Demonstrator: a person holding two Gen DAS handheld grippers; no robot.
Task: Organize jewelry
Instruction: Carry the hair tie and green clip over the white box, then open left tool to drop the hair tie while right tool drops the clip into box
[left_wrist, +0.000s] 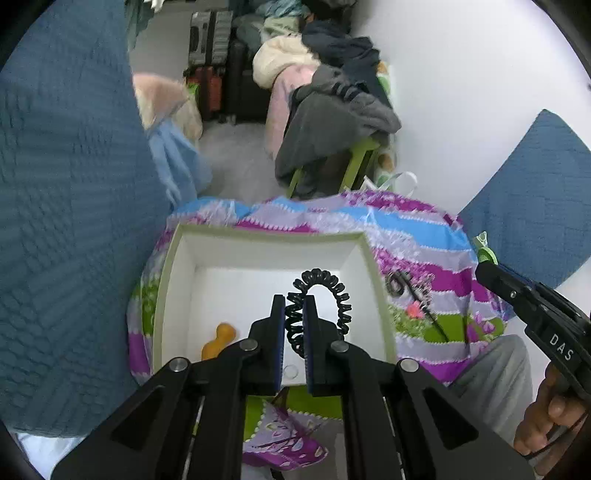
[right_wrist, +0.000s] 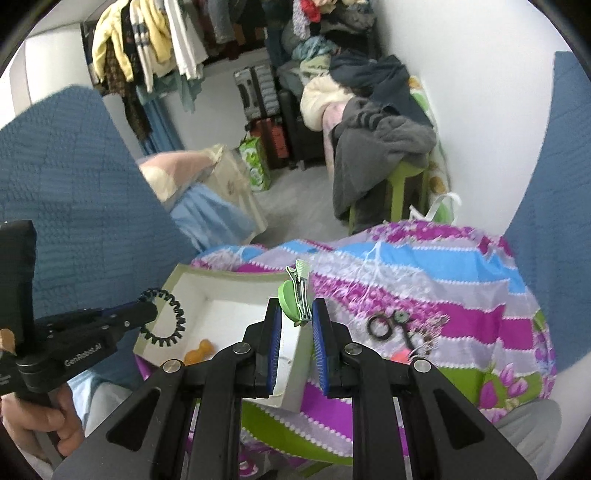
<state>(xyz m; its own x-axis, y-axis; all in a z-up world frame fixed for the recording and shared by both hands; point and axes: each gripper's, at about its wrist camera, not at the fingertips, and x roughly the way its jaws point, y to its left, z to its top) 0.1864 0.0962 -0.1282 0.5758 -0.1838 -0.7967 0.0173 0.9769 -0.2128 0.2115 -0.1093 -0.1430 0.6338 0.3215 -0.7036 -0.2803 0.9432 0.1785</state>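
Note:
A white open box (left_wrist: 177, 280) (right_wrist: 173, 284) sits on a striped purple, blue and green cloth. My left gripper (left_wrist: 294, 306) (right_wrist: 147, 308) is shut on a black spiral hair tie (left_wrist: 332, 291) (right_wrist: 173, 317) and holds it over the box. An orange item (left_wrist: 218, 339) (right_wrist: 199, 350) lies on the box floor. My right gripper (right_wrist: 297, 310) is shut on a green hair clip (right_wrist: 295, 299) above the box's right wall. Small dark rings and pins (right_wrist: 399, 328) (left_wrist: 406, 291) and a pink piece (left_wrist: 415, 309) lie on the cloth right of the box.
The cloth (left_wrist: 424, 236) (right_wrist: 424, 266) covers a round surface with blue seat backs (left_wrist: 66, 221) (right_wrist: 554, 206) on both sides. A green stool piled with clothes (right_wrist: 384, 147) stands behind by the wall. My right gripper's body (left_wrist: 535, 314) reaches in from the right.

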